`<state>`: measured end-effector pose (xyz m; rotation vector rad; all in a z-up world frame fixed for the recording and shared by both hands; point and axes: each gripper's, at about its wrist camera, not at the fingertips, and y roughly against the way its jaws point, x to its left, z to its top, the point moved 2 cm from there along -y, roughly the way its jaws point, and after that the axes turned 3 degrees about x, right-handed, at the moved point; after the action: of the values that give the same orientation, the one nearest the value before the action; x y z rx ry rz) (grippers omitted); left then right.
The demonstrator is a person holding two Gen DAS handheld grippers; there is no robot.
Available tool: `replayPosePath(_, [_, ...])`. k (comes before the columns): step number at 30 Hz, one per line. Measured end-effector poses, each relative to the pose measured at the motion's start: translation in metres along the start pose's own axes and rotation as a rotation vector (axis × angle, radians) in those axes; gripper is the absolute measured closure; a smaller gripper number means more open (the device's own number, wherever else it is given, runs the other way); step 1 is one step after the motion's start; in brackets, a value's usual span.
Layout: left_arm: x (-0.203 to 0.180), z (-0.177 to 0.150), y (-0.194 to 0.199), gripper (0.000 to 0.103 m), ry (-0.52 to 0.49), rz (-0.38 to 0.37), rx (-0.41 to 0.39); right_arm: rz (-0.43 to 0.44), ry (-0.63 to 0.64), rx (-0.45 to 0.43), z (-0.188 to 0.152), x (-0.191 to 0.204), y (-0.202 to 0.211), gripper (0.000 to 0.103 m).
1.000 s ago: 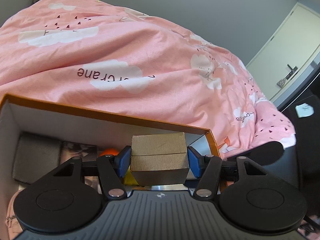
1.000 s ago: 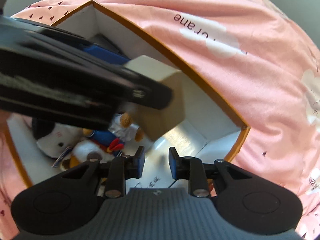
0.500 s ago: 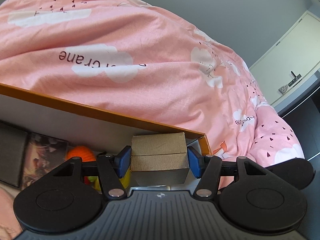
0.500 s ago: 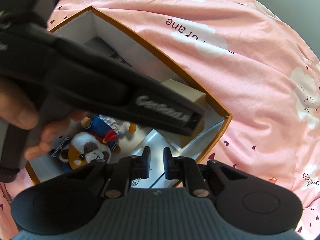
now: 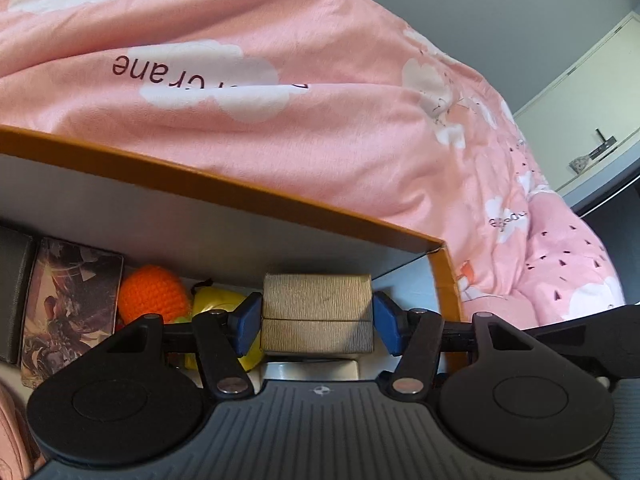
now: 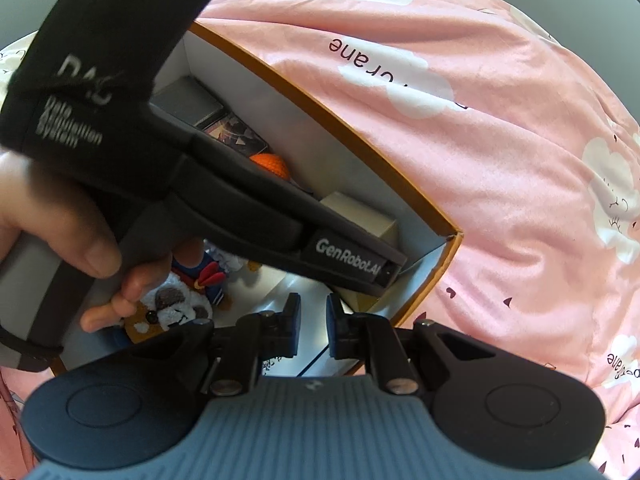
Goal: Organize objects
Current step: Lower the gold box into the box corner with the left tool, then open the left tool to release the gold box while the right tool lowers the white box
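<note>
My left gripper (image 5: 318, 316) is shut on a small gold box (image 5: 317, 312) and holds it low inside the far right corner of an orange-rimmed cardboard box (image 5: 240, 196). The gold box (image 6: 360, 216) and the cardboard box (image 6: 360, 140) also show in the right wrist view, under the left gripper's body (image 6: 224, 200). My right gripper (image 6: 310, 330) hovers over the cardboard box's near right side, empty, its jaws a narrow gap apart.
Inside the cardboard box lie an orange knitted toy (image 5: 154, 294), a yellow item (image 5: 218, 304), a picture card (image 5: 72, 308), a dark flat case (image 6: 188, 102) and plush toys (image 6: 176, 308). The box rests on a pink quilt (image 5: 320, 100). A door (image 5: 580, 120) stands far right.
My left gripper has lowered the gold box deeper into the box's far right corner. My right gripper has drawn back a little, jaws unchanged.
</note>
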<state>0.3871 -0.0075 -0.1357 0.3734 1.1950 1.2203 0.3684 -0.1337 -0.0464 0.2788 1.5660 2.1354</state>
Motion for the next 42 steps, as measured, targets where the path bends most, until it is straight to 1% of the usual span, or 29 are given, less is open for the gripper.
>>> replayPosePath(4, [-0.002, 0.003, 0.008, 0.036, -0.012, -0.012, 0.002, -0.004, -0.003, 0.001, 0.002, 0.001, 0.0, 0.091])
replayPosePath(6, [-0.002, 0.004, 0.012, 0.037, -0.011, -0.03, 0.008, -0.011, -0.007, 0.002, 0.004, 0.002, 0.0, 0.091])
replayPosePath(10, [-0.002, 0.006, 0.026, 0.039, -0.015, -0.058, -0.012, -0.034, -0.021, -0.001, 0.009, 0.004, -0.001, 0.09])
replayPosePath(16, [-0.005, 0.007, 0.048, 0.039, -0.075, -0.029, -0.05, -0.055, -0.044, -0.011, 0.017, 0.002, 0.001, 0.09])
replayPosePath(22, [-0.007, 0.003, 0.061, 0.039, -0.133, 0.018, -0.077, -0.082, -0.039, 0.011, 0.028, 0.004, -0.01, 0.092])
replayPosePath(26, [-0.003, 0.0, 0.071, 0.039, -0.156, 0.058, -0.095, -0.084, -0.051, 0.029, 0.035, 0.006, -0.019, 0.091])
replayPosePath(33, [0.002, -0.011, 0.096, 0.039, -0.184, 0.085, -0.123, -0.106, -0.069, 0.026, 0.039, 0.014, -0.016, 0.091])
replayPosePath(39, [0.001, -0.027, 0.122, 0.038, -0.225, 0.117, -0.151, -0.118, -0.067, -0.011, 0.036, 0.036, 0.009, 0.09])
replayPosePath(41, [-0.002, -0.033, 0.132, 0.038, -0.245, 0.133, -0.168, -0.121, -0.06, -0.029, 0.009, 0.001, 0.024, 0.089])
replayPosePath(42, [-0.003, -0.035, 0.137, 0.038, -0.254, 0.144, -0.179, -0.123, -0.056, -0.04, 0.003, 0.006, 0.028, 0.087])
